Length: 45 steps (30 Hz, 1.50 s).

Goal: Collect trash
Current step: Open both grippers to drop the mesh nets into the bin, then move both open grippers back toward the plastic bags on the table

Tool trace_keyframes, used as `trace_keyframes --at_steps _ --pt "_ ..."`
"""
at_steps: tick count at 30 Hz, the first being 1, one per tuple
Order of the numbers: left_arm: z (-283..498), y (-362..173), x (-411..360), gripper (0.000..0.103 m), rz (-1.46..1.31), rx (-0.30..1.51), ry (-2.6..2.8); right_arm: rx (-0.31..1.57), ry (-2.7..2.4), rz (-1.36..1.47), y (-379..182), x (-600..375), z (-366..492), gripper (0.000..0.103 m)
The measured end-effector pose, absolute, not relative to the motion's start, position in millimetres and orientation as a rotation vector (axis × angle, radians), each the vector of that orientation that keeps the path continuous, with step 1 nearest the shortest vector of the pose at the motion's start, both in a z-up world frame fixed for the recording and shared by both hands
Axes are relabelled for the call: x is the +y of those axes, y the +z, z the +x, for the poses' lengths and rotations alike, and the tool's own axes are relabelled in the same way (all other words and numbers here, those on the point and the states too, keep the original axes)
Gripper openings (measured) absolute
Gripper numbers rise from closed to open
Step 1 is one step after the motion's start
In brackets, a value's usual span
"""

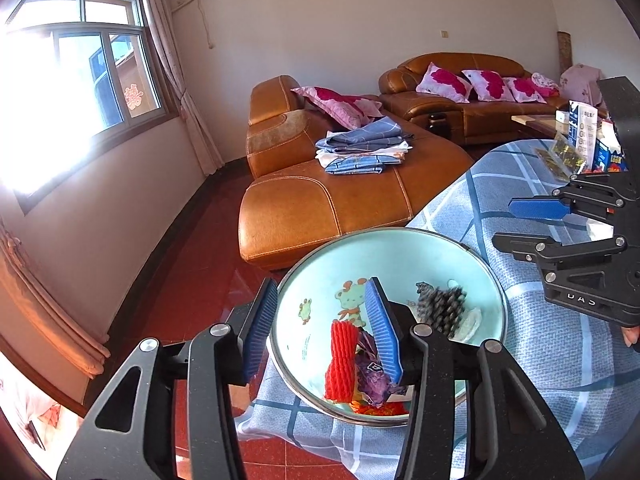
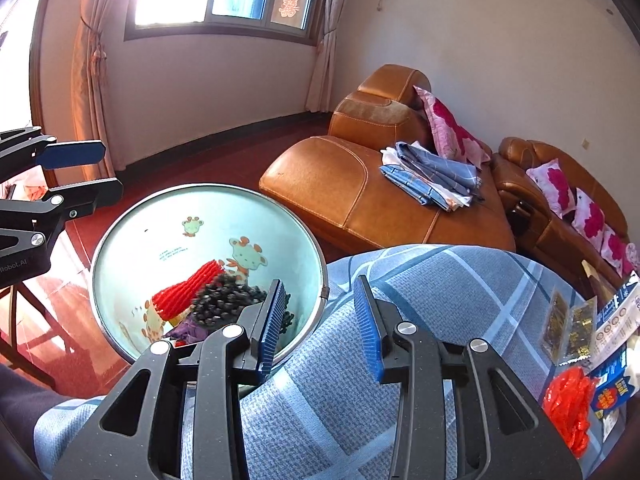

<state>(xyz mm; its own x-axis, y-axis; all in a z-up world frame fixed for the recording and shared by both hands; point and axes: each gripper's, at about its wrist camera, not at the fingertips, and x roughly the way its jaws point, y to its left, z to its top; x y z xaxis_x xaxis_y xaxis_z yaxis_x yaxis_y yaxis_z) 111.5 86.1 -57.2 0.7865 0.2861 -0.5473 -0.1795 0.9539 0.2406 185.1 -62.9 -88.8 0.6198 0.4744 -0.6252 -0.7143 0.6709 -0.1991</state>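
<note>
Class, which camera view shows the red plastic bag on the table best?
The right wrist view: the red plastic bag lies crumpled on the checked cloth at lower right, beside printed boxes. In the left wrist view it does not appear.

My left gripper (image 1: 322, 322) is angled down, jaws parted, nothing between the pads. My right gripper (image 2: 322, 320) is beside it, also pitched down, jaws apart and empty. Fingertip (image 1: 632, 335) visible behind right gripper body.

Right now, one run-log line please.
left gripper: open, astride basin rim | right gripper: open, empty | in basin: red foam net, dark netting
</note>
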Motion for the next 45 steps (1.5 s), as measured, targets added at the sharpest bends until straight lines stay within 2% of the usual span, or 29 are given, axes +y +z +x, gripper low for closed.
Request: trace_keyframes --at_steps 26,31,42,45 --pt "106.8 -60.0 87.9 0.050 0.178 0.617 0.240 0.547 0.690 -0.458 -84.0 -63.5 182.6 0.038" --pt "106.3 -58.8 88.5 0.055 0.179 0.613 0.245 0.544 0.685 -0.454 -83.7 -63.8 182.1 0.041" --pt "104.9 -56.2 90.9 0.058 0.175 0.607 0.248 0.523 0.670 -0.441 -81.2 -67.7 181.1 0.042" --pt "104.7 -54.8 91.7 0.061 0.172 0.600 0.254 0.513 0.651 -0.415 -78.2 -73.3 181.9 0.045"
